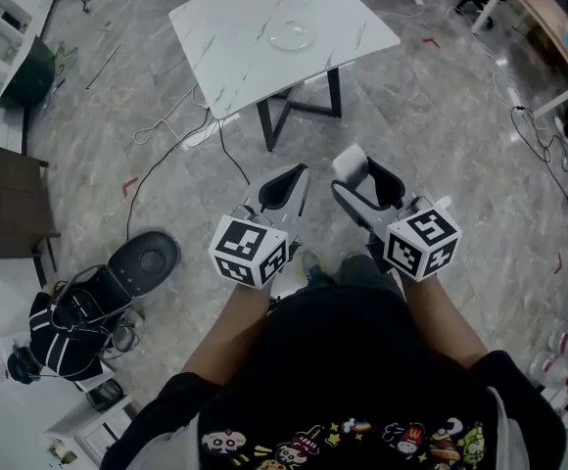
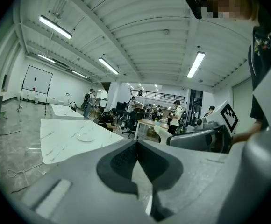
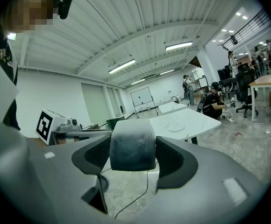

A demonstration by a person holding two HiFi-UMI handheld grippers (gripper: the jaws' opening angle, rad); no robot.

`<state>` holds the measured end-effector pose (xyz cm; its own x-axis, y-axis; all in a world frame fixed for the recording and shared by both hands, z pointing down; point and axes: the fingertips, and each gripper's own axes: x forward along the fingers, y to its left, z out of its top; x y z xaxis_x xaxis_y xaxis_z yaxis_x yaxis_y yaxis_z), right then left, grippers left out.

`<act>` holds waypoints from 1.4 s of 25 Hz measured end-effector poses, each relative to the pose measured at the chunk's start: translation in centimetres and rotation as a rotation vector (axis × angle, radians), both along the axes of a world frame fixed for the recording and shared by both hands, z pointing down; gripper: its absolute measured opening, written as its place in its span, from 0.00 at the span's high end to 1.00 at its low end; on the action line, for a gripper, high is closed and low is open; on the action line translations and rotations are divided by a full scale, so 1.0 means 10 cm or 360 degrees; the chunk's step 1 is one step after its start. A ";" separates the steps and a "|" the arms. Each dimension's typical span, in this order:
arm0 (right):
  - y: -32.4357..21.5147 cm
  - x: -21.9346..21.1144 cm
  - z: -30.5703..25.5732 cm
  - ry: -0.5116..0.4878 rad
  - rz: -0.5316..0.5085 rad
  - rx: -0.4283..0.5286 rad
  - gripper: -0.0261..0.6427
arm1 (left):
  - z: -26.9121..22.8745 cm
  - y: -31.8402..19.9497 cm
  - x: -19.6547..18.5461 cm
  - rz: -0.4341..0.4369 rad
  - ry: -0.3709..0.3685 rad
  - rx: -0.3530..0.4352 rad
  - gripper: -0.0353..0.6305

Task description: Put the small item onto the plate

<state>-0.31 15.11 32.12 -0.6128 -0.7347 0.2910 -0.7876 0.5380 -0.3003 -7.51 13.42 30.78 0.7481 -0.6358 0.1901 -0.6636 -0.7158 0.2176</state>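
Note:
A round pale plate (image 1: 292,35) lies on a white marble table (image 1: 235,27) well ahead of me; it also shows as the plate (image 2: 85,136) and the plate (image 3: 175,126) in the gripper views. Both grippers are held close to my body, above the floor and short of the table. My right gripper (image 1: 364,172) is shut on the small item (image 3: 132,150), a rounded grey block with a paler top, also seen as the item (image 1: 349,162). To its left, my left gripper (image 1: 296,176) is shut, its pads (image 2: 126,160) meeting with nothing between them.
Cables (image 1: 171,125) trail over the grey marbled floor to a round black base (image 1: 147,258). A dark cabinet (image 1: 10,204) and a bag (image 1: 64,336) stand at the left. A wooden desk (image 1: 548,18) is far right. People (image 2: 175,113) work at desks beyond the table.

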 end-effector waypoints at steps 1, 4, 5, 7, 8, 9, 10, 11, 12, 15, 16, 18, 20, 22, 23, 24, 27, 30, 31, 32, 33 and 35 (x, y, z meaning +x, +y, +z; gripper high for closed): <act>-0.03 -0.02 0.00 0.0003 0.0002 0.0002 0.47 | 0.00 -0.03 -0.02 -0.0003 0.0003 0.0002 0.95; -0.14 -0.03 0.00 0.0008 0.0009 0.0006 0.47 | 0.02 -0.14 -0.08 -0.0012 0.0006 -0.0001 0.95; -0.17 -0.03 0.01 0.0007 0.0010 0.0005 0.47 | 0.03 -0.18 -0.08 -0.0014 0.0003 -0.0004 0.95; -0.25 -0.02 0.02 0.0003 0.0010 0.0002 0.47 | 0.03 -0.25 -0.08 -0.0017 -0.0004 -0.0005 0.95; -0.28 -0.01 0.02 0.0000 0.0008 0.0001 0.47 | 0.02 -0.28 -0.07 -0.0018 -0.0009 -0.0003 0.95; -0.31 -0.01 0.02 -0.0003 0.0006 0.0001 0.47 | 0.01 -0.31 -0.07 -0.0018 -0.0013 0.0000 0.95; -0.34 -0.01 0.02 -0.0006 0.0003 0.0003 0.47 | 0.00 -0.33 -0.07 -0.0018 -0.0017 0.0005 0.95; -0.37 -0.01 0.02 -0.0008 0.0001 0.0005 0.47 | 0.00 -0.37 -0.06 -0.0018 -0.0020 0.0009 0.95; -0.41 -0.02 0.02 -0.0011 -0.0001 0.0009 0.47 | 0.00 -0.40 -0.06 -0.0017 -0.0024 0.0013 0.95; -0.54 -0.01 0.03 -0.0021 -0.0014 0.0014 0.47 | 0.00 -0.52 -0.02 -0.0016 -0.0038 0.0012 0.95; -0.58 0.01 0.03 -0.0022 -0.0020 0.0014 0.47 | 0.01 -0.56 0.00 -0.0016 -0.0043 0.0010 0.95; -0.67 0.06 0.05 -0.0025 -0.0028 0.0011 0.47 | 0.01 -0.64 0.07 -0.0016 -0.0052 0.0007 0.95; -0.77 0.11 0.08 -0.0032 -0.0031 0.0004 0.47 | 0.03 -0.73 0.13 -0.0017 -0.0059 0.0002 0.95; -0.88 0.17 0.11 -0.0037 -0.0034 -0.0007 0.47 | 0.06 -0.84 0.19 -0.0020 -0.0066 -0.0012 0.95; -0.95 0.20 0.13 -0.0039 -0.0039 -0.0014 0.47 | 0.08 -0.91 0.22 -0.0023 -0.0071 -0.0022 0.95; -1.02 0.24 0.15 -0.0041 -0.0043 -0.0021 0.47 | 0.10 -0.97 0.26 -0.0026 -0.0076 -0.0031 0.95; -1.24 0.37 0.20 -0.0048 -0.0050 -0.0047 0.47 | 0.14 -1.20 0.40 -0.0036 -0.0094 -0.0052 0.95; -1.50 0.51 0.25 -0.0067 -0.0070 -0.0079 0.47 | 0.17 -1.46 0.55 -0.0052 -0.0107 -0.0072 0.95; -1.59 0.54 0.27 -0.0072 -0.0081 -0.0089 0.47 | 0.19 -1.55 0.60 -0.0059 -0.0110 -0.0078 0.95; -1.68 0.57 0.30 -0.0077 -0.0094 -0.0099 0.47 | 0.21 -1.65 0.64 -0.0067 -0.0113 -0.0086 0.95; -1.77 0.59 0.32 -0.0080 -0.0109 -0.0107 0.47 | 0.23 -1.74 0.67 -0.0074 -0.0116 -0.0096 0.95; -1.94 0.64 0.37 -0.0084 -0.0135 -0.0124 0.47 | 0.30 -1.90 0.75 -0.0089 -0.0122 -0.0123 0.95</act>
<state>6.10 -4.28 35.80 -0.6877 -0.6562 0.3108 -0.7224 0.5754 -0.3835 -0.05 -5.56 33.75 0.6933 -0.6573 0.2955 -0.7188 -0.6602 0.2178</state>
